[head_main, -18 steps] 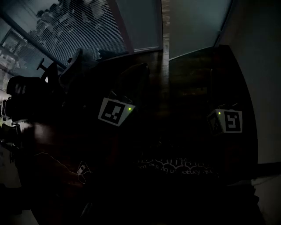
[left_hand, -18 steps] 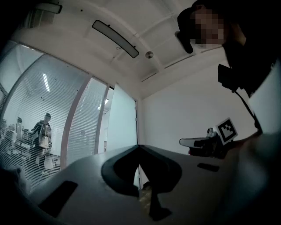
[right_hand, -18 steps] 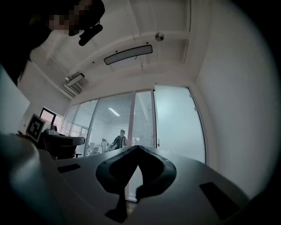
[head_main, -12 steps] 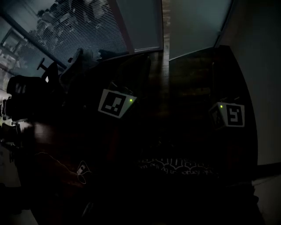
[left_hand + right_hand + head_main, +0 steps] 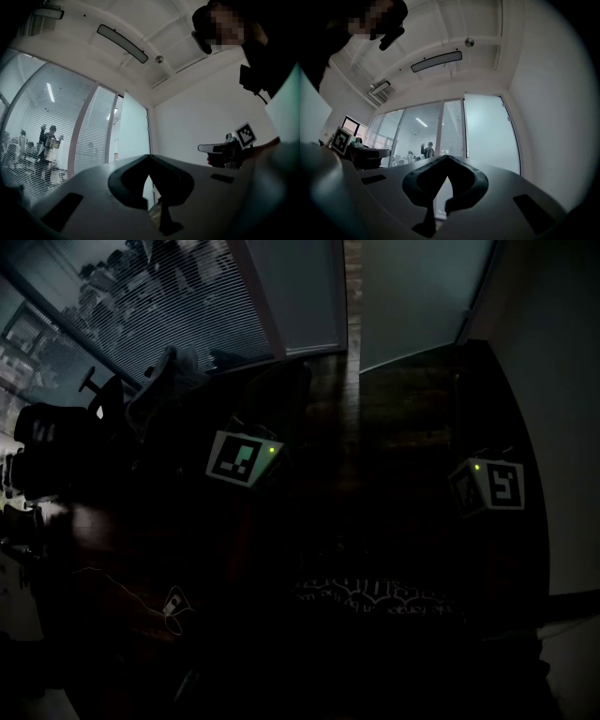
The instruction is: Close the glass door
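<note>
Daylight is let through the glass door [image 5: 412, 296], a frosted leaf at the upper middle of the head view, just right of a narrow dark gap that parts it from the fixed frosted panel [image 5: 300, 287] beside it. Its lower edge runs at a different slant from that panel's, so the glass door is judged to be standing ajar and not yet shut. In the right gripper view the same leaf fills the middle right, with small fittings along its right edge next to the white wall [image 5: 553, 117]. Neither gripper is at the door; both are held well apart from it over the dark floor [image 5: 394, 418]. The left gripper [image 5: 149, 158] is clenched, its jaw tips met with nothing between them, and the right gripper [image 5: 446, 158] is likewise clenched and empty. Slatted blinds [image 5: 178, 296] are seen at the upper left, with an office chair [image 5: 56, 442] below them. Nothing of the closing appears to be done: the approach, contact with the door and the push home are all judged to be left.
</note>
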`<state>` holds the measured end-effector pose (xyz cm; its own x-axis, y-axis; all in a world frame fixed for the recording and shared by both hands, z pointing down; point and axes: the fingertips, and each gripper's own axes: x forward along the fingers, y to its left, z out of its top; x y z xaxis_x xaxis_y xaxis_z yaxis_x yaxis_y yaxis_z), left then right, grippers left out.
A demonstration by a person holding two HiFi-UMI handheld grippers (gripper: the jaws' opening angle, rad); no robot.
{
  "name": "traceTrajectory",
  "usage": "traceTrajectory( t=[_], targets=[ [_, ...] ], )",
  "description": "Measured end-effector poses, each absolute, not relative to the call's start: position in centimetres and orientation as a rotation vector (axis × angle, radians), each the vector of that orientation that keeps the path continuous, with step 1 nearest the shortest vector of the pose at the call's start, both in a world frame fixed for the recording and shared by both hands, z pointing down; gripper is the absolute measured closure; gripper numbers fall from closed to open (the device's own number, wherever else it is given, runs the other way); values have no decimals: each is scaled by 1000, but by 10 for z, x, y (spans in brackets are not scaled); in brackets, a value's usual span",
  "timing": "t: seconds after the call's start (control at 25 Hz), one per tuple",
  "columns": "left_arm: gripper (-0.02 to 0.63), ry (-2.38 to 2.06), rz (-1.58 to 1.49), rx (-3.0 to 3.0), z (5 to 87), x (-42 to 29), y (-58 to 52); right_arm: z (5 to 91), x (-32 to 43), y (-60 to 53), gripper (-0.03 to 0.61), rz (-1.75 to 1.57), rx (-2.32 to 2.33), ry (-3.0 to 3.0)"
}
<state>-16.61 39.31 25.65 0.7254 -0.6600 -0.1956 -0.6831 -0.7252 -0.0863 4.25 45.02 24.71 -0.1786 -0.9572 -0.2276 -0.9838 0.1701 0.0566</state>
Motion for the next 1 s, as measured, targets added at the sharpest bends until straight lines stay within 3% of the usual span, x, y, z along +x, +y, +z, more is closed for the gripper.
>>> traceTrajectory(
  t=[1.0],
  targets=[
    [612, 1101, 229, -2806, 276, -163, 422, 259, 27, 455, 575, 304, -1820, 2418]
  ],
)
